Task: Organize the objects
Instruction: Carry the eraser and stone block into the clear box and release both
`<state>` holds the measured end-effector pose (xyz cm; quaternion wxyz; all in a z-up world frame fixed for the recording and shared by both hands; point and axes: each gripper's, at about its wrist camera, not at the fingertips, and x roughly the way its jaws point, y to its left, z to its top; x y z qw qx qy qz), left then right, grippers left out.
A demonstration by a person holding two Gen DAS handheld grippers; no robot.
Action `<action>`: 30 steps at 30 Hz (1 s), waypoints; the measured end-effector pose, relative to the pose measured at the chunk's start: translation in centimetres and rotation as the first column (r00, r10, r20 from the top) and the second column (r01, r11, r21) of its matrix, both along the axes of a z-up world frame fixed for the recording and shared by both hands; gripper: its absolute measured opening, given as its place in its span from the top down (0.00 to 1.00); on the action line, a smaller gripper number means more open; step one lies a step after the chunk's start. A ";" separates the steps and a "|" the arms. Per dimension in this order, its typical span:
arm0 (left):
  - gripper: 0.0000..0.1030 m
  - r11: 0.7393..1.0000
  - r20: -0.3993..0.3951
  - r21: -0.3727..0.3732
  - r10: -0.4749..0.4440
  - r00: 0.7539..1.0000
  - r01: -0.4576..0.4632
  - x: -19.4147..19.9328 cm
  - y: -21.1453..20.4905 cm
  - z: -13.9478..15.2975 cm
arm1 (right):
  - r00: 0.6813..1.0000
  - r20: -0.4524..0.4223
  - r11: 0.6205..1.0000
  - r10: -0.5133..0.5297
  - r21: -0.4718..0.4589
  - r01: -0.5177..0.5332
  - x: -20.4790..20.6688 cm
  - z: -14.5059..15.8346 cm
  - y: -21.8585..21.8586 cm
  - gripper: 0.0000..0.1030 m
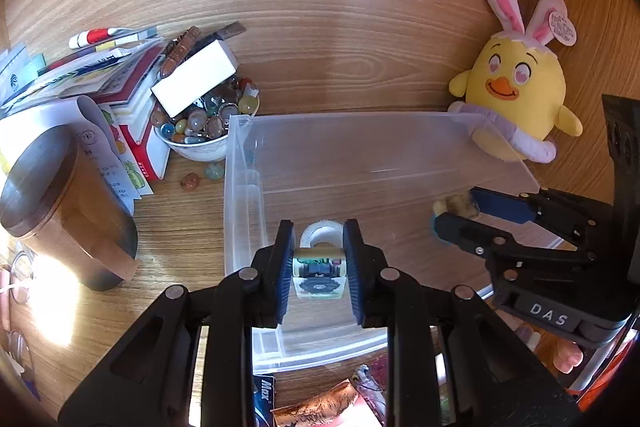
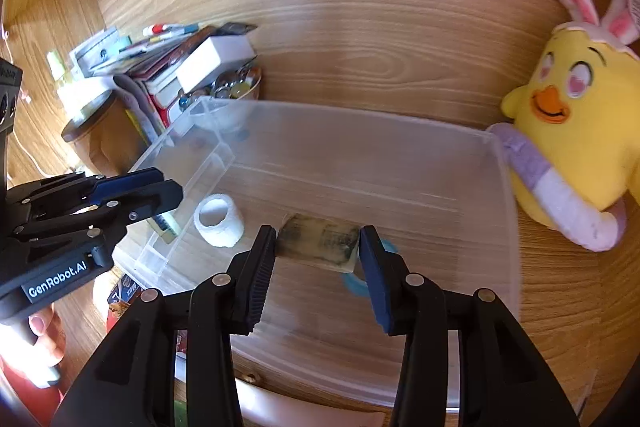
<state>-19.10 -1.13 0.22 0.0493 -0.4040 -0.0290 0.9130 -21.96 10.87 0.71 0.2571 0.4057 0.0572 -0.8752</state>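
Both grippers hang over the clear plastic bin point(image 1: 256, 163), each pinching something to drop inside. The left gripper point(image 1: 319, 259) stands narrowly parted, its pads clamped on a small printed tape dispenser point(image 1: 319, 273) above the bin's near-left part, just above a white tape roll point(image 2: 219, 221) already lying on the bin floor. The right gripper point(image 2: 318, 247) is set wider, gripping a worn brownish block point(image 2: 318, 242) by its ends above the middle of the bin, over a blue ring point(image 2: 354, 283).
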 end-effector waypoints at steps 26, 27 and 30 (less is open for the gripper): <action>0.37 1.000 -0.067 0.007 0.006 0.998 -0.006 3.3 -0.1 2.9 | 0.995 -0.094 0.997 -0.037 0.065 0.043 1.1 1.6 0.3 0.37; 0.31 1.000 -0.071 0.007 0.007 0.997 -0.006 3.7 -0.1 3.1 | 0.994 -0.103 0.997 -0.043 0.062 0.050 1.5 2.0 0.7 0.37; 0.15 1.000 -0.090 0.015 0.013 0.996 -0.012 4.9 0.0 3.5 | 0.990 -0.125 0.996 -0.062 0.062 0.071 2.6 2.5 1.9 0.36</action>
